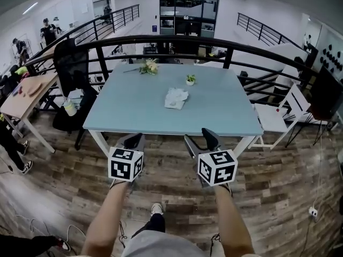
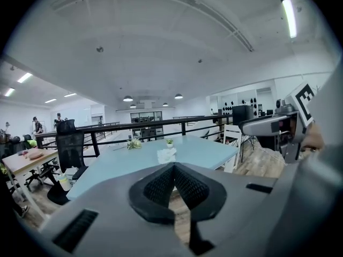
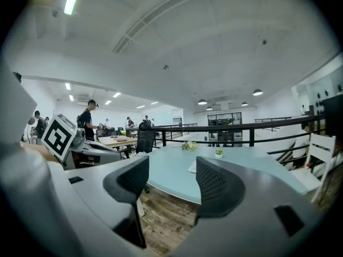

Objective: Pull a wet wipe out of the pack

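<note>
Left gripper (image 1: 134,139): jaws closed together, empty, over the floor (image 1: 171,181) just short of the worktop's (image 1: 134,106) near edge.
Right gripper (image 1: 199,139): jaws wide apart, nothing between them, beside the left one.
Pack of wipes (image 1: 176,98): lay mid-worktop, well apart from both grippers.
Near edge: bare surface ran from it to the pack.
Far edge: flowers (image 1: 149,66), small plant (image 1: 190,80), railing (image 1: 161,40) behind.
Sides: black chair (image 1: 72,68) left, white chair (image 1: 278,116) right.

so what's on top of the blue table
A white wipe pack near the middle, a small potted plant behind it, flowers at the far edge. Whatever lies beneath the pack is covered.
</note>
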Demonstrator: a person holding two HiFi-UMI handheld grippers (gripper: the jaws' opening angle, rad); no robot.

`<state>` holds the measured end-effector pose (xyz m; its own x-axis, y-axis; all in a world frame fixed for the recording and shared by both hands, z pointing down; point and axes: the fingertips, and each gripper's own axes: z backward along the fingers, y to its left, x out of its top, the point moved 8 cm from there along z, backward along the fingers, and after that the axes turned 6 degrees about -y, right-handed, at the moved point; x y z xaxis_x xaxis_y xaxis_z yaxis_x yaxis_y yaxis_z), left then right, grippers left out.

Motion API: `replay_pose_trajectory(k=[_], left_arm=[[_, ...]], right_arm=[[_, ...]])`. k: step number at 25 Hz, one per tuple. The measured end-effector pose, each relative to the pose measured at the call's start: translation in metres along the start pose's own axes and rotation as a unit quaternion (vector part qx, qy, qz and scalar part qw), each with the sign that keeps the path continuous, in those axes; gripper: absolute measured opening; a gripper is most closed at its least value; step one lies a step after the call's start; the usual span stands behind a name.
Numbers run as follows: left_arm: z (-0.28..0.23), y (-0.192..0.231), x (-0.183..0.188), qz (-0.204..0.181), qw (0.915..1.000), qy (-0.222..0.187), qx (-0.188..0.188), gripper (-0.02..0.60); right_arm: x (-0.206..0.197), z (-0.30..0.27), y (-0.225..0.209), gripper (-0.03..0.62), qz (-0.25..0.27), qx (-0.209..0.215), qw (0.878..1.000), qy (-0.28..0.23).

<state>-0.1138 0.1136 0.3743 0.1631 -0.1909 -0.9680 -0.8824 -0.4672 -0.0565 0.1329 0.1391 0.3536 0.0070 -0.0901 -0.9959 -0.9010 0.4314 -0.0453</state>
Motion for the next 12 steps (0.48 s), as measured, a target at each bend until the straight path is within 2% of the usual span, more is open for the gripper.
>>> replay_pose_trajectory(k=[12], left_arm=[[-0.084,0.079,0.016,0.012,0.9999,0.001,-0.012,-0.009]], right_arm=[[0.01,-0.105,-0.021,0.268,-0.001,-0.024,0.999,0.025]])
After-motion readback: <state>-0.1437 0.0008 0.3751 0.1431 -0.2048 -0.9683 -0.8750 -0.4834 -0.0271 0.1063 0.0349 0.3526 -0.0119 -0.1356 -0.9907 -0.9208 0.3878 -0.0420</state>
